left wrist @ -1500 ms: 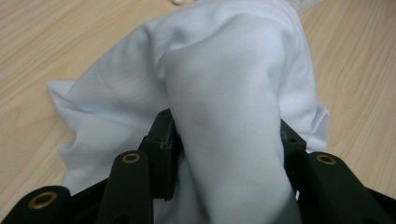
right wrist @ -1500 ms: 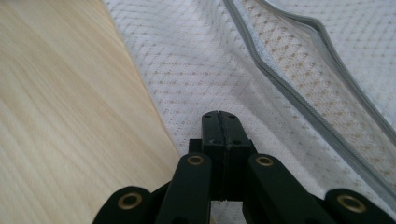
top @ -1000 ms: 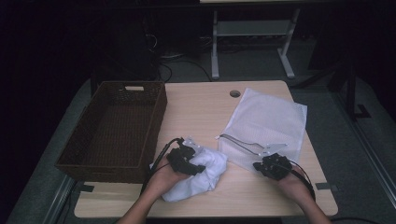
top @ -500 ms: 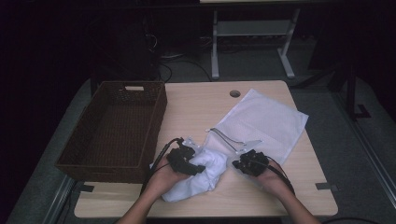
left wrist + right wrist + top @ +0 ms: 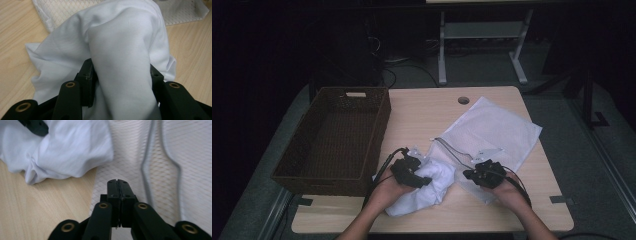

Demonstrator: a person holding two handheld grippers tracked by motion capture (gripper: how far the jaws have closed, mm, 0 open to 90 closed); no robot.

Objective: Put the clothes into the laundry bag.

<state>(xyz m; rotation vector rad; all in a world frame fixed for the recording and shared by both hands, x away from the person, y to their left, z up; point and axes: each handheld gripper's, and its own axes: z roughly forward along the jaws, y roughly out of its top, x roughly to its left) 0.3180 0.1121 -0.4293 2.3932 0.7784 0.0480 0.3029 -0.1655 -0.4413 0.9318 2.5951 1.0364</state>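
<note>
A soft, matt white cotton-like cloth [image 5: 120,50] lies in smooth folds just beside a dark brown woven wicker basket [image 5: 337,135] with a rough, ribbed weave. Touching the cloth on the side away from the basket is a thin white mesh laundry bag [image 5: 160,157], a fine net edged with a grey zip. Both rest on a pale wood-grain table top [image 5: 422,107], smooth and faintly satin. The gripper jaws are matt black plastic with brass-coloured rivets.

One wooden table [image 5: 422,117] is seen, on which one brown wicker basket [image 5: 334,137], one white mesh bag [image 5: 497,132] and one white cloth [image 5: 427,187] are counted. Two grippers are counted, a left gripper [image 5: 424,181] and a right gripper [image 5: 468,174].
</note>
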